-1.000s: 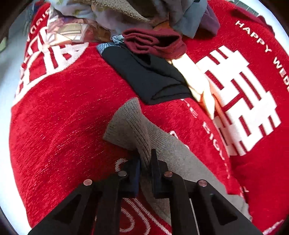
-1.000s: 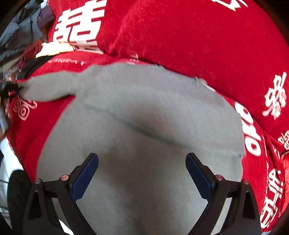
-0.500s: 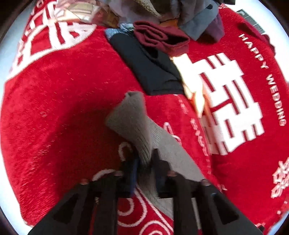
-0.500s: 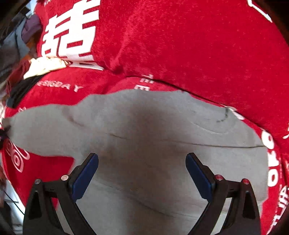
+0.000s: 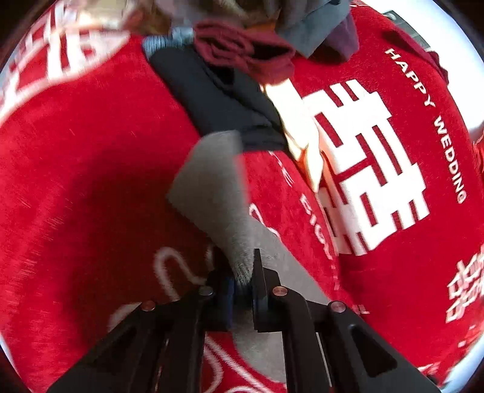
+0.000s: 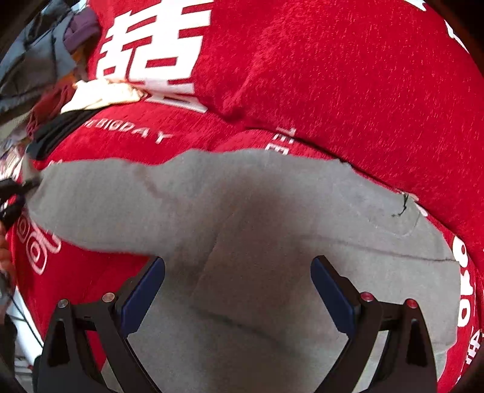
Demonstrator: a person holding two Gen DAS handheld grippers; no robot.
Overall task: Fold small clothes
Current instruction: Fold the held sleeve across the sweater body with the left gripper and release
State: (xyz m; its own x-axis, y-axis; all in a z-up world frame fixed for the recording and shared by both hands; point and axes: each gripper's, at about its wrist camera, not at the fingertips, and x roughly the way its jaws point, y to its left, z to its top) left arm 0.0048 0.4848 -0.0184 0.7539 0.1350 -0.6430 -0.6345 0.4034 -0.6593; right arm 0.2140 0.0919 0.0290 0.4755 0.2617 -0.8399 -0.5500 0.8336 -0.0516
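Note:
A grey knit top (image 6: 242, 196) lies spread on a red cloth (image 6: 332, 75), one sleeve stretched out to the left. My left gripper (image 5: 242, 266) has its jaws closing on the cuff of that grey sleeve (image 5: 211, 181), the pads pinching it. The cuff end stands up past the fingers and flops toward a black garment (image 5: 217, 96). The left gripper (image 6: 12, 193) also shows at the sleeve's tip in the right wrist view. My right gripper (image 6: 237, 272) hovers open just above the top's body near the armpit, with nothing between its fingers.
A heap of unfolded clothes sits at the far end: a maroon piece (image 5: 248, 51), grey and purple pieces (image 5: 320, 27), and a cream garment (image 5: 299, 133) beside the black one. The red cloth (image 5: 90, 181) has white lettering and a raised fold behind the top.
The right gripper slid across the grey top, so more of the sleeve and shoulder now shows. The left gripper tilted, and the held cuff now reaches the black garment's edge.

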